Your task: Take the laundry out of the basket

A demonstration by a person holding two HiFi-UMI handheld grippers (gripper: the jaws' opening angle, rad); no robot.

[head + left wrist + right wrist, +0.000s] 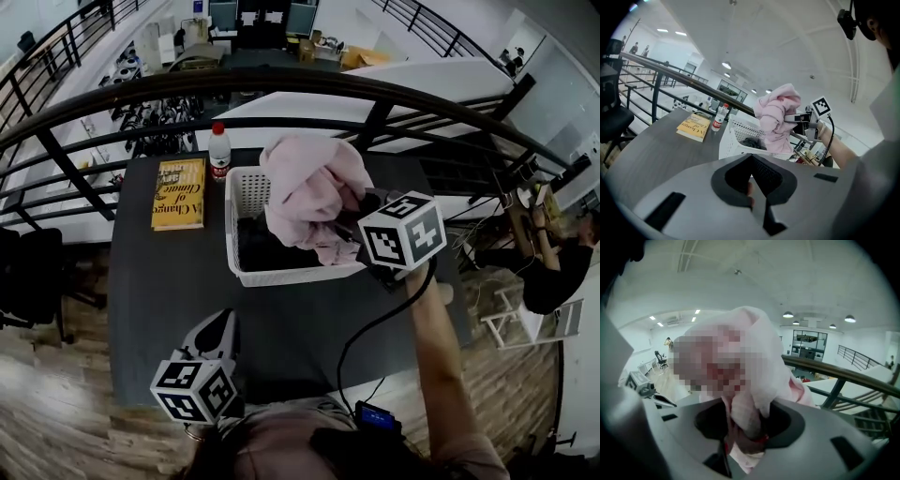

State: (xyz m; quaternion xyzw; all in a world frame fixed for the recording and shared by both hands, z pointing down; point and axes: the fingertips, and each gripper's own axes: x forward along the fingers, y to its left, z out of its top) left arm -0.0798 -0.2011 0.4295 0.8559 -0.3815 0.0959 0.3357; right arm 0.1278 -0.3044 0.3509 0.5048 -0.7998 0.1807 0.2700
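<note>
Black railing [281, 82] fences off a mezzanine, and in front of it stands a dark counter [159, 281] carrying a white laundry basket [246, 192]. A yellow book [179, 193] lies just left of the basket, and a bottle [218, 150] stands by its far left corner.

The right gripper [359, 228] has its jaws pinching a fold of a pink garment [305, 192]. The garment hangs bunched above the basket, its lower end at about rim height. Dark clothing [262, 248] lies inside the basket, below the garment.

The left gripper [223, 328] hovers over the counter on the person's side of the basket. Its jaws are pressed together with nothing between them.

The step in hand appears to be lifting out the first item. Next, the garment probably needs carrying clear of the rim and setting down on bare counter beside the basket. The dark clothing would follow.
</note>
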